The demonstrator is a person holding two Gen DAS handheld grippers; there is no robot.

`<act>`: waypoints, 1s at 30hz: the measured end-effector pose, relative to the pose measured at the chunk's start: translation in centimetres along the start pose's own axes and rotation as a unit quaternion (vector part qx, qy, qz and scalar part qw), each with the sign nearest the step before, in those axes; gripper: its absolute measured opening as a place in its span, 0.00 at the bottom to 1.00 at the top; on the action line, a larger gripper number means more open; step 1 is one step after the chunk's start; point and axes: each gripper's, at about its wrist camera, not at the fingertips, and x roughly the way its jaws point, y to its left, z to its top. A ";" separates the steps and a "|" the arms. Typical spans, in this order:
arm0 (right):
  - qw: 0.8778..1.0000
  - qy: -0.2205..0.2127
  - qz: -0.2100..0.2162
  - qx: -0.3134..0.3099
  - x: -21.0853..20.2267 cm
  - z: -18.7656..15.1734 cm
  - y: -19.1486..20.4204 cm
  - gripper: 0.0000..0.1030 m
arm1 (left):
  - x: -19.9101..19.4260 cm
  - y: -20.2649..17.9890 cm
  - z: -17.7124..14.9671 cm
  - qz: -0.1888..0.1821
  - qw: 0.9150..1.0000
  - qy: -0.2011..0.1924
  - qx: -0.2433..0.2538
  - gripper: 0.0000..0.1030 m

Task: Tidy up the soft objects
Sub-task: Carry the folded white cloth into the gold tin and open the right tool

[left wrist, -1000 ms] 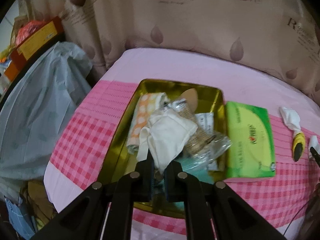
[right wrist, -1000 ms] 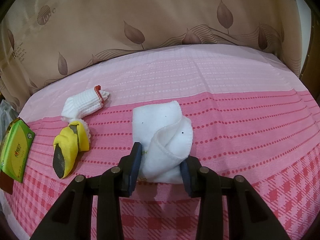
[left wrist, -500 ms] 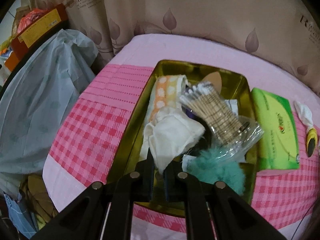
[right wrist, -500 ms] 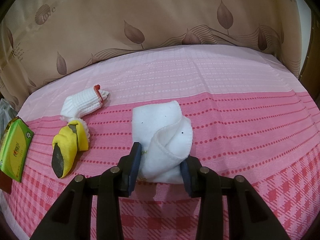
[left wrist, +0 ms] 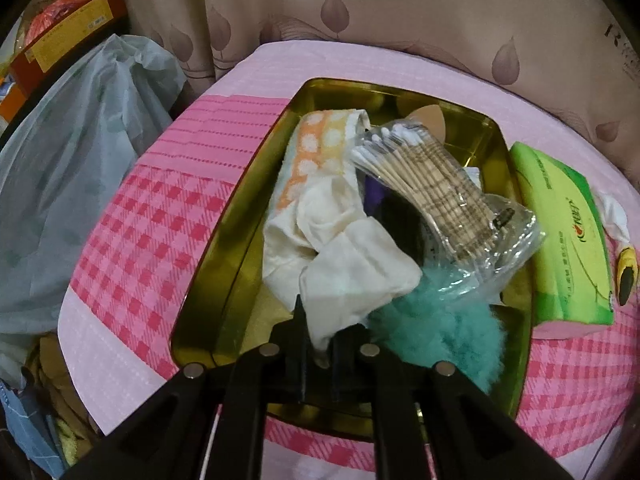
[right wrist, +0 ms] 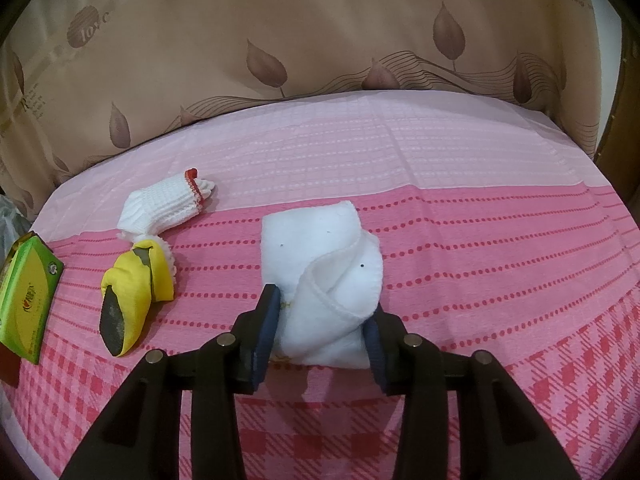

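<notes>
A gold tray (left wrist: pixel 224 248) on the pink bed holds an orange-dotted towel (left wrist: pixel 316 148), a bag of cotton swabs (left wrist: pixel 432 184), a teal fluffy piece (left wrist: pixel 440 328) and a cream cloth (left wrist: pixel 352 272). The cream cloth lies on the pile in the tray. My left gripper (left wrist: pixel 320 340) hangs low over the tray's near end, its jaws opening, with the cloth's corner still between them. In the right wrist view a folded white towel (right wrist: pixel 324 264) rests on the bedspread. My right gripper (right wrist: pixel 322 320) has its pads against the towel's sides, its jaws starting to open.
A green tissue pack (left wrist: pixel 560 240) lies right of the tray. A white knit glove (right wrist: pixel 168 204) and a yellow-tipped glove (right wrist: pixel 132 288) lie left of the towel. A grey plastic bag (left wrist: pixel 72 168) fills the gap left of the bed. A brown curtain (right wrist: pixel 320 40) hangs behind it.
My left gripper has sunk toward the tray and brought the cream cloth down onto the pile; its jaws now stand slightly apart. The right gripper has stayed in place, its gap a touch wider.
</notes>
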 end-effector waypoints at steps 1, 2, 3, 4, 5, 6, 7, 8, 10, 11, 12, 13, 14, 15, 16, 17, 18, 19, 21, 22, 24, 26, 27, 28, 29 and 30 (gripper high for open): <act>1.000 0.000 -0.001 0.000 0.0 0.0 0.0 0.37 | -0.1 0.0 0.0 0.000 1.000 -0.001 0.000 0.17; 1.000 0.000 -0.001 0.000 0.0 0.0 -0.1 0.37 | -0.3 0.0 -0.1 -0.008 1.000 -0.002 -0.002 0.21; 1.000 0.000 -0.002 0.000 0.0 0.0 -0.1 0.38 | -0.5 0.1 -0.1 -0.010 1.000 -0.003 -0.004 0.22; 1.000 0.000 -0.002 0.000 0.0 0.0 -0.1 0.38 | -0.7 0.2 -0.1 -0.009 1.000 -0.004 -0.005 0.28; 1.000 0.000 -0.002 -0.001 0.0 0.0 -0.1 0.38 | -1.0 0.3 -0.1 -0.012 1.000 -0.007 -0.007 0.36; 1.000 0.000 -0.002 -0.001 0.0 0.0 -0.1 0.38 | -1.3 0.5 -0.1 -0.014 1.000 -0.010 -0.007 0.39; 1.000 0.000 -0.003 -0.001 0.0 0.0 -0.2 0.38 | -1.6 0.6 -0.2 -0.017 1.000 -0.012 -0.009 0.42; 1.000 0.000 -0.004 -0.001 0.0 -0.1 -0.1 0.38 | -2.1 0.8 -0.3 -0.024 1.000 -0.015 -0.012 0.46; 1.000 0.000 -0.006 -0.003 -0.1 -0.1 -0.1 0.38 | -2.9 0.9 -0.5 -0.036 0.999 -0.022 -0.011 0.51; 1.000 -0.001 -0.007 -0.003 -0.1 -0.1 0.0 0.38 | -3.4 1.0 -0.7 -0.041 0.999 -0.028 -0.009 0.52; 1.000 0.000 -0.008 -0.004 -0.1 -0.1 0.0 0.38 | -3.8 1.0 -0.8 -0.045 0.998 -0.032 -0.008 0.53; 1.000 -0.001 -0.008 -0.004 -0.1 -0.1 0.0 0.38 | -4.1 1.0 -0.9 -0.048 0.998 -0.036 -0.009 0.53; 1.000 -0.001 -0.010 -0.005 -0.1 -0.1 0.0 0.38 | -4.4 1.1 -1.0 -0.051 0.998 -0.040 -0.011 0.53; 1.000 -0.001 -0.011 -0.006 -0.1 -0.1 0.1 0.38 | -4.8 1.1 -1.1 -0.056 0.997 -0.045 -0.012 0.53; 1.000 -0.001 -0.012 -0.007 -0.1 -0.1 0.1 0.38 | -5.0 1.1 -1.1 -0.061 0.997 -0.048 -0.013 0.53; 1.000 -0.001 -0.015 -0.009 -0.1 -0.2 0.2 0.38 | -5.2 1.1 -1.1 -0.065 0.996 -0.053 -0.015 0.53; 1.000 -0.001 -0.016 -0.010 -0.2 -0.2 0.2 0.39 | -5.5 1.1 -1.1 -0.068 0.996 -0.057 -0.017 0.53; 1.000 -0.002 -0.018 -0.011 -0.2 -0.2 0.3 0.39 | -5.7 1.1 -1.2 -0.071 0.995 -0.061 -0.017 0.53; 1.000 -0.002 -0.020 -0.013 -0.2 -0.2 0.3 0.39 | -6.1 1.1 -1.3 -0.077 0.994 -0.070 -0.019 0.53; 1.000 -0.002 -0.020 -0.013 -0.2 -0.2 0.3 0.39 | -6.2 1.2 -1.3 -0.077 0.994 -0.074 -0.021 0.53; 1.000 -0.002 -0.022 -0.014 -0.2 -0.2 0.4 0.39 | -6.4 1.6 -1.2 -0.073 0.993 -0.084 -0.027 0.53; 0.999 -0.003 -0.029 -0.019 -0.2 -0.2 0.6 0.39 | -6.5 2.0 -1.2 -0.072 0.993 -0.092 -0.034 0.53; 0.999 -0.004 -0.034 -0.024 -0.3 -0.2 0.8 0.38 | -6.4 2.3 -1.2 -0.066 0.993 -0.094 -0.038 0.53; 0.999 -0.005 -0.038 -0.028 -0.4 -0.2 1.0 0.37 | -6.3 2.5 -1.2 -0.062 0.993 -0.095 -0.041 0.53; 0.999 -0.007 -0.042 -0.032 -0.4 -0.2 1.2 0.36 | -6.2 2.8 -1.3 -0.056 0.993 -0.097 -0.047 0.53; 0.998 -0.007 -0.044 -0.036 -0.5 -0.2 1.3 0.33 | -6.0 3.0 -1.3 -0.053 0.992 -0.098 -0.053 0.53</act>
